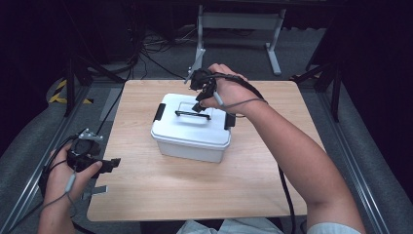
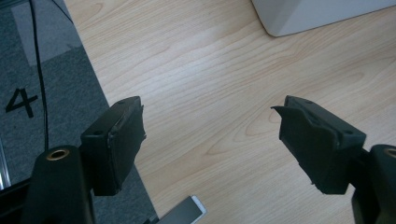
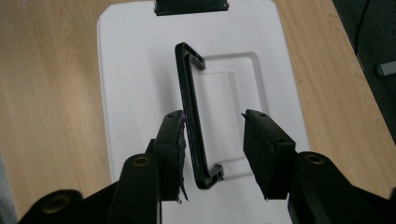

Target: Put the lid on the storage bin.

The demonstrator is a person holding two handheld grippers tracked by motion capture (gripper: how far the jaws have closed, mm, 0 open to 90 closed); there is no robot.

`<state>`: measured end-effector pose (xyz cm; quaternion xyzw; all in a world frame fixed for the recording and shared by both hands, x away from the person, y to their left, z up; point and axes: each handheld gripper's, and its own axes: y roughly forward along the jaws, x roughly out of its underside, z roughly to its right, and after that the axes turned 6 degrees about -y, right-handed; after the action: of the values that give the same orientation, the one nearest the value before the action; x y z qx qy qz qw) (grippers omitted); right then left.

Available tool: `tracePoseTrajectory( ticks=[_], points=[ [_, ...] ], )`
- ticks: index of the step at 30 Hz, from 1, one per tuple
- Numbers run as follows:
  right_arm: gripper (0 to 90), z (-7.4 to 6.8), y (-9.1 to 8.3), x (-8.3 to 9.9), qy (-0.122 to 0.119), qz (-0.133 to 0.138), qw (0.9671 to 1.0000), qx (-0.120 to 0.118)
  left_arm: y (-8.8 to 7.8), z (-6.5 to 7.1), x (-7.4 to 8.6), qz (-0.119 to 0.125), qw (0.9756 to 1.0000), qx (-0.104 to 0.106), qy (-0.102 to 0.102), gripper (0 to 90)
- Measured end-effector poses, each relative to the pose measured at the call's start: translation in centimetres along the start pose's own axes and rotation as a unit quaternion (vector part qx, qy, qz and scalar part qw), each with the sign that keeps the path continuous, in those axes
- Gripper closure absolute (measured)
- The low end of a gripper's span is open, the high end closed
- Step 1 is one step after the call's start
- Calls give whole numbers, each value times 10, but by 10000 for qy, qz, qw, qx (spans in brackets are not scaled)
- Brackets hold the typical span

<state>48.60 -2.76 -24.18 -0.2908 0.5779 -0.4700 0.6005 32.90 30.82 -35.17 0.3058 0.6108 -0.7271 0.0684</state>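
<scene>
Fingers (image 1: 200, 103) of the right gripper (image 1: 203, 87) hang over the handle (image 1: 193, 115) of the white box (image 1: 191, 127), which sits mid-counter (image 1: 204, 185); the left gripper (image 1: 90, 158) rests well left of the box, at the counter's edge.

Left gripper view: fingers (image 2: 114, 142) stand wide with nothing between them, bare counter (image 2: 205, 93) beneath, the box (image 2: 317, 16) corner far ahead.

Right gripper view: fingers (image 3: 266, 154) part-open astride the raised handle (image 3: 194, 116), one just beside it; whether it touches I cannot tell. A black latch (image 3: 191, 6) sits at the box's (image 3: 135, 84) far end.
</scene>
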Motion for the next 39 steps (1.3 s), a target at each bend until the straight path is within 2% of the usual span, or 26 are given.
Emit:
tracePoseTrajectory(
  ticks=[5, 6, 12, 13, 17, 23, 24, 28, 33, 39],
  points=[
    [569, -1, -17, 14, 169, 206, 9996, 95, 0, 2, -1, -7, 10000, 21, -6, 227],
    [560, -1, -25, 22, 262, 287, 9992, 133, 1, 3, -2, -14, 10000, 26, -4, 227],
    [545, 1, -41, 43, 472, 374, 9979, 235, 4, 6, -4, -59, 10000, 38, 43, 224],
    [545, 1, -49, 56, 564, 426, 9971, 296, 4, 6, -4, -56, 10000, 61, 33, 219],
    [542, 6, -66, 86, 837, 518, 9942, 421, 7, 5, -4, -78, 9999, 78, 17, 210],
    [534, 15, -83, 128, 1227, 552, 9891, 594, 9, 5, -8, -52, 9999, 114, 67, 194],
    [534, 15, -83, 128, 1227, 552, 9891, 594, 9, 5, -8, -52, 9999, 114, 67, 190],
    [520, 19, -90, 151, 1496, 575, 9848, 668, 13, 4, -12, -62, 9999, 120, 77, 190],
    [495, 22, -96, 174, 1708, 559, 9806, 776, 16, 4, -19, -20, 9999, 133, 92, 186],
    [409, 23, -97, 203, 2045, 429, 9744, 828, 22, 5, -26, -57, 9998, 177, 98, 184]
  ],
)
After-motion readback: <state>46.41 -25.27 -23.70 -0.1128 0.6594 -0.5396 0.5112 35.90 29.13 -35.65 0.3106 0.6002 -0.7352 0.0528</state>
